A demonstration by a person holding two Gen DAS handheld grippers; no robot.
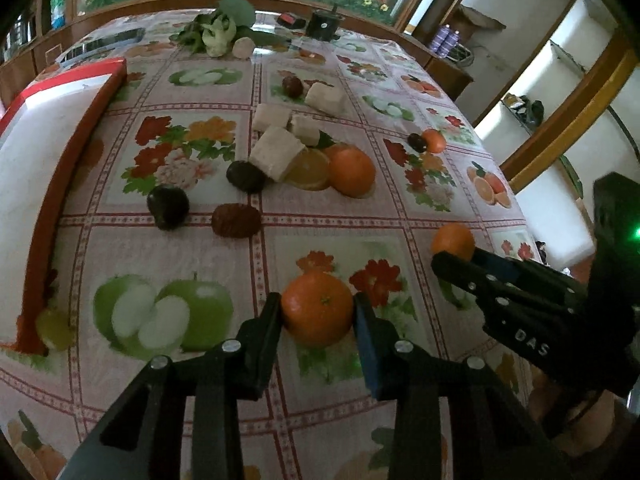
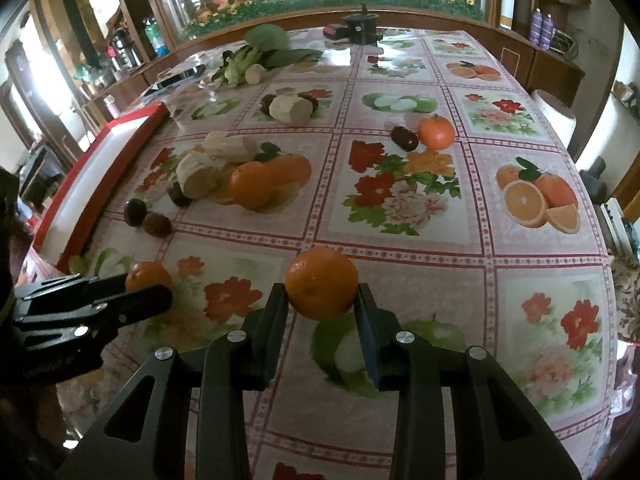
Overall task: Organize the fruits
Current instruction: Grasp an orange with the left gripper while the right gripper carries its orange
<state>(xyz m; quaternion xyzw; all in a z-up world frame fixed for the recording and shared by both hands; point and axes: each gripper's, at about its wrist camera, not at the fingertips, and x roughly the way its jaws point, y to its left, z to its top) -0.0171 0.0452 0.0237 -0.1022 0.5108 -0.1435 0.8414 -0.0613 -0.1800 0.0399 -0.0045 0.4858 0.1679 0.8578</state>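
"DAS" in white on right hand-held gripper (image 1: 454, 266) body.

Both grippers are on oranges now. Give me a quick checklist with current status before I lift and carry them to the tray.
1. Left gripper pads against its orange: ok.
2. Right gripper clamped on its orange: ok.
3. Left orange lifted off the tablecloth: cannot tell.
4. The two grippers apart from each other: ok.
5. Red-rimmed tray has bare space: ok.
6. Loose orange and dark fruits near the route to the tray: not ok.
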